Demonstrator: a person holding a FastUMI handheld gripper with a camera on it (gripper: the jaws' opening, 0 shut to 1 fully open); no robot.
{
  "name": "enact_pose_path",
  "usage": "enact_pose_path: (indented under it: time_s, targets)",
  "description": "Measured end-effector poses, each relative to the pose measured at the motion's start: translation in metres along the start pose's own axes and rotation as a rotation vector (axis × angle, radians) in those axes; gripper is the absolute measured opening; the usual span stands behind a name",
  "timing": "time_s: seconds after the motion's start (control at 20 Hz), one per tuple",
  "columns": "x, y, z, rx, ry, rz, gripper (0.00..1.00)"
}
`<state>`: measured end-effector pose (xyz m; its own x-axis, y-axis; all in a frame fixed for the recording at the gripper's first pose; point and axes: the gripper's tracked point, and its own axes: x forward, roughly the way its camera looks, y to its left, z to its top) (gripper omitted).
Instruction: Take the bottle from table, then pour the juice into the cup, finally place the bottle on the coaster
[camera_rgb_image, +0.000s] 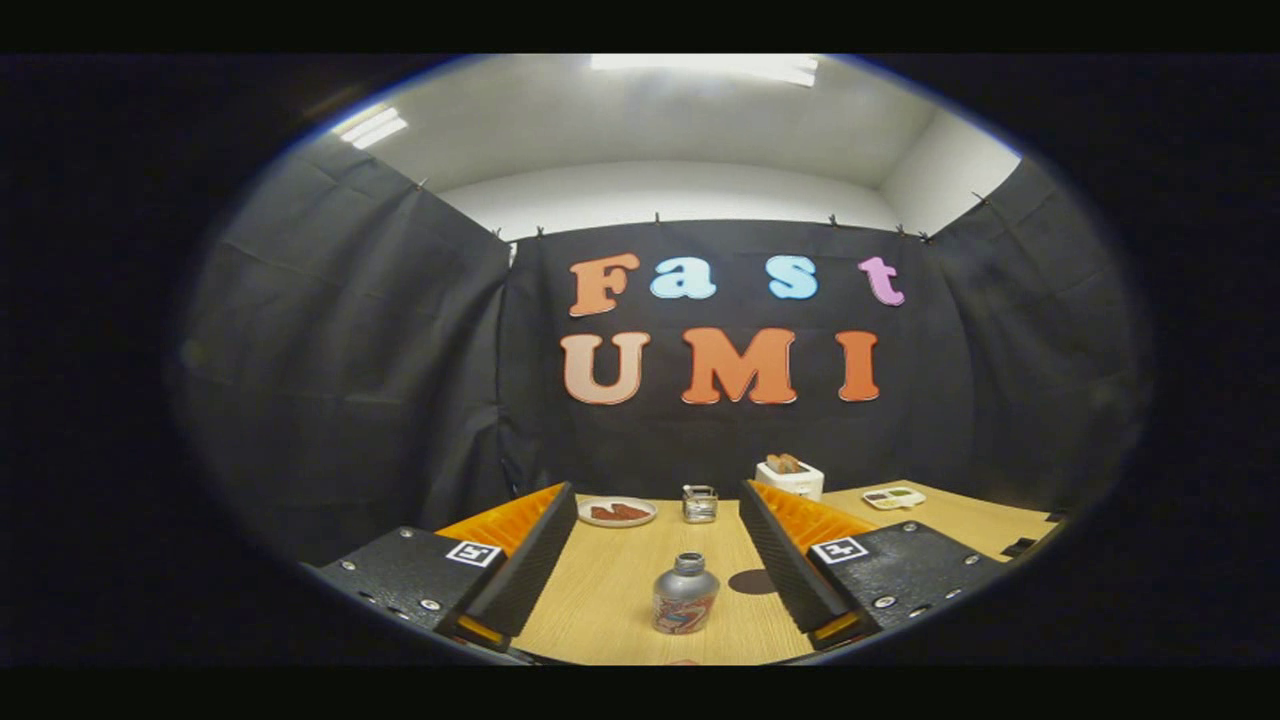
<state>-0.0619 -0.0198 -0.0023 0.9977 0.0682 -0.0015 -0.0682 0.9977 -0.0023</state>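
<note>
Wide-spread tongs (655, 500) around an upright, silvery, capped bottle (684, 596) with colourful label, untouched.

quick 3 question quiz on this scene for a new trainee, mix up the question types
1. True or false: the gripper is shut on the bottle.
2. Which lies nearest the bottle? A) plate B) coaster C) toaster
3. Fill in: the cup stands ___ the bottle, farther along the table.

Key:
1. False; the fingers are open, the bottle upright between them and untouched.
2. B
3. beyond
</note>
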Motion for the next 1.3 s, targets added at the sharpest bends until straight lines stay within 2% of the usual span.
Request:
enact_pose_path:
  time_s: [0.25, 0.7, 1.0, 1.2, 1.3]
  targets:
    - [-0.013, 0.003, 0.004, 0.027, -0.020, 0.052, 0.97]
    - [0.004, 0.011, -0.010, -0.015, -0.011, 0.008, 0.97]
    - [0.025, -0.005, -0.054, -0.033, 0.044, -0.063, 0.97]
    - [0.034, -0.013, -0.094, -0.011, 0.090, -0.074, 0.97]
    - [0.037, -0.024, -0.116, -0.060, 0.131, -0.099, 0.97]
